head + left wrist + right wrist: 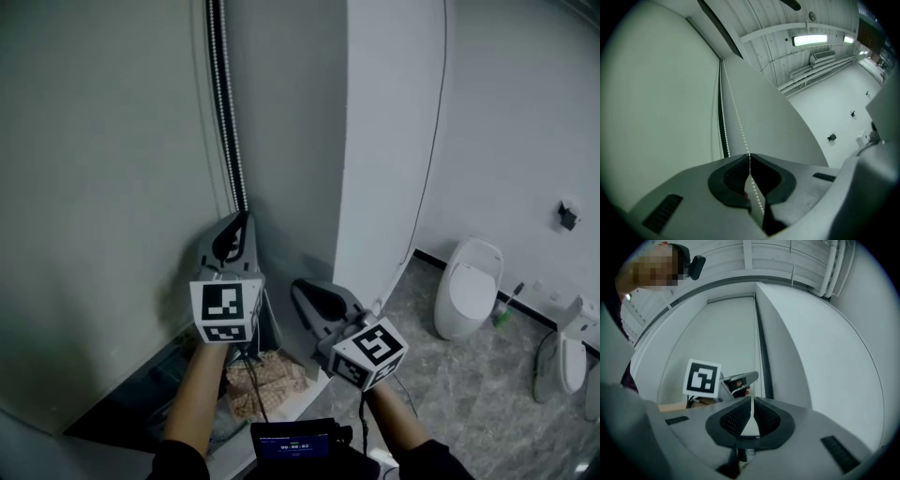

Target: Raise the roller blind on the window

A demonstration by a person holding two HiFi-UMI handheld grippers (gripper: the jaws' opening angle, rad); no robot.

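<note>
My roller blind (pixel 103 187) hangs low at left, its bead chain (pixel 228 103) running down the right edge. My left gripper (pixel 240 220) is clamped on that chain. My right gripper (pixel 300 287) sits beside it, closed on nothing. Further right, a toilet (pixel 466 286) stands on the grey floor (pixel 450 394). The blind's top is cut off.

Two grippers show: the left gripper (pixel 239 217) and the right gripper (pixel 298 286). There is one roller blind (pixel 103 141) and one bead chain (pixel 225 94), hanging in two strands. Two toilets stand on the floor, the nearer toilet (pixel 467 286) and the farther toilet (pixel 561 354). One small screen (pixel 293 441) and one checked cloth (pixel 272 375) complete the count.
</note>
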